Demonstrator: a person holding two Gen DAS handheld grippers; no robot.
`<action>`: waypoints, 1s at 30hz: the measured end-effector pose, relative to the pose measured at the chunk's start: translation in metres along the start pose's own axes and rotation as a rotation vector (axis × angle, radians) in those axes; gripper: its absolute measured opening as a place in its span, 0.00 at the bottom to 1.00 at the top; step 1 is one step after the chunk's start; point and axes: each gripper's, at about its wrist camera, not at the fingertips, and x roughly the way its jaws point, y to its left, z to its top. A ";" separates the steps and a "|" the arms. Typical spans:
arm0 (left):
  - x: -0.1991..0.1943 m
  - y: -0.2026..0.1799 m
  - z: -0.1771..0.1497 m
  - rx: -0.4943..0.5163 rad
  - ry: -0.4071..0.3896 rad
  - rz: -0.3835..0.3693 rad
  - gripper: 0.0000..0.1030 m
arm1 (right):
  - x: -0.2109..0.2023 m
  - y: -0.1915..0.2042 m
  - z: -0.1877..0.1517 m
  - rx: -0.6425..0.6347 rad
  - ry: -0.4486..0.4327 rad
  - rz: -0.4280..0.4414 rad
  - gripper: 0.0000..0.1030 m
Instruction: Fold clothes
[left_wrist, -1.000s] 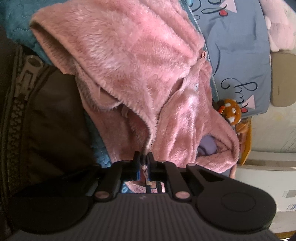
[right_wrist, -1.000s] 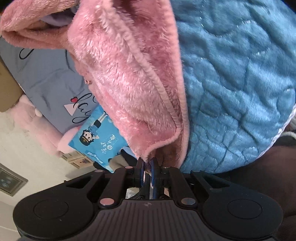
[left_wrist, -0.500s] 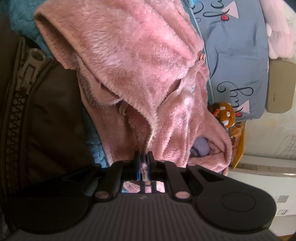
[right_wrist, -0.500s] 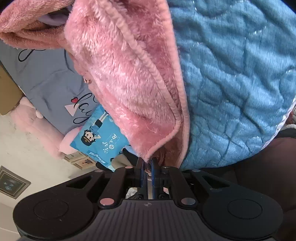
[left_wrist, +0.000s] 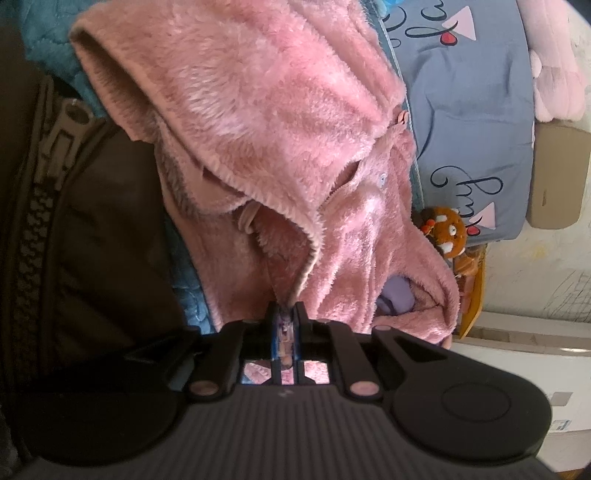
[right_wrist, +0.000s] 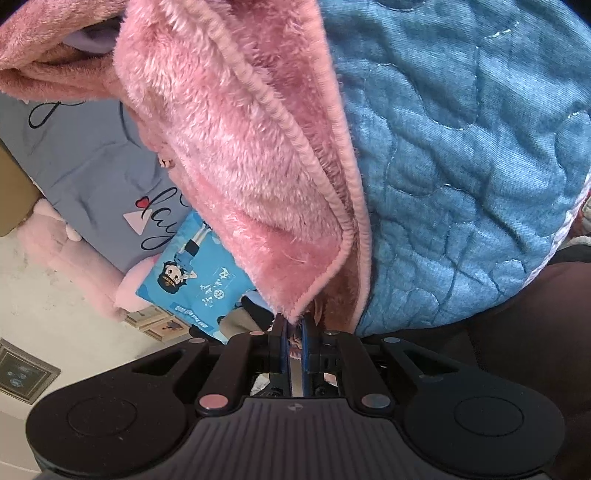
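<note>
We have the left gripper (left_wrist: 284, 314) and right gripper (right_wrist: 294, 325) each pinching a hem of the pink fleece robe (left_wrist: 266, 122), lifted over the blue quilt (right_wrist: 461, 147). Robe looks bunched; fold barely begun, flattening and folding remain.

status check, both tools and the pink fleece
Left tool shut on pink fleece hem. Right tool shut on another edge. Fleece draped over blue quilt. Dark jacket close alongside.
</note>
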 end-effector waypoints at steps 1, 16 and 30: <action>0.000 0.000 0.000 0.002 -0.002 0.003 0.07 | 0.000 0.001 0.000 -0.011 0.006 -0.009 0.10; -0.003 0.003 0.001 0.021 -0.004 0.022 0.07 | 0.016 0.037 -0.002 -0.333 0.011 -0.180 0.15; -0.008 0.005 0.002 0.017 -0.033 0.023 0.07 | 0.023 0.025 0.008 -0.266 0.008 -0.150 0.08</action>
